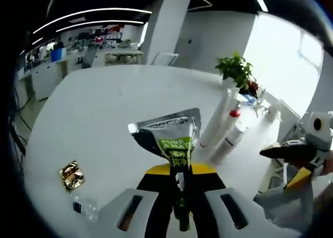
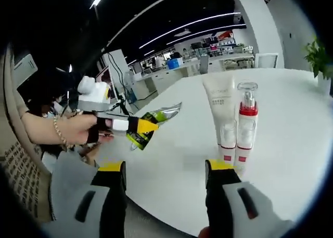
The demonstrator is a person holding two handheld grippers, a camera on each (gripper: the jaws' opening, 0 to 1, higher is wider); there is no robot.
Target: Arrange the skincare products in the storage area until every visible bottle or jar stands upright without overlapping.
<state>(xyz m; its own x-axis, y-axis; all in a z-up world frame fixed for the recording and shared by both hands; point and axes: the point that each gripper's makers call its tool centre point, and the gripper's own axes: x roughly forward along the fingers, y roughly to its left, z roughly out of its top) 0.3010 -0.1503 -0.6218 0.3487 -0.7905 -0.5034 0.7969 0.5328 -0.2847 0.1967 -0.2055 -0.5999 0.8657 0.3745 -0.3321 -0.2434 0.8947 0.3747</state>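
My left gripper [image 1: 180,171] is shut on a green, black and silver tube [image 1: 171,139], which rises crimped end up between the jaws above the white table [image 1: 93,113]. In the right gripper view a hand holds this gripper [image 2: 145,125], with the tube [image 2: 158,117] sticking out over the table's edge. A white tube [image 2: 221,110] and a red-banded pump bottle [image 2: 245,124] stand upright side by side just beyond my open right gripper [image 2: 166,178], which holds nothing. The left gripper view has the white tube [image 1: 217,118], the pump bottle [image 1: 232,133] and the right gripper [image 1: 281,152] at the right.
A gold foil packet [image 1: 72,174] and a small clear plastic piece [image 1: 86,207] lie on the table near its front left. A potted plant [image 1: 237,69] stands at the far edge. Office desks and chairs lie beyond the round table.
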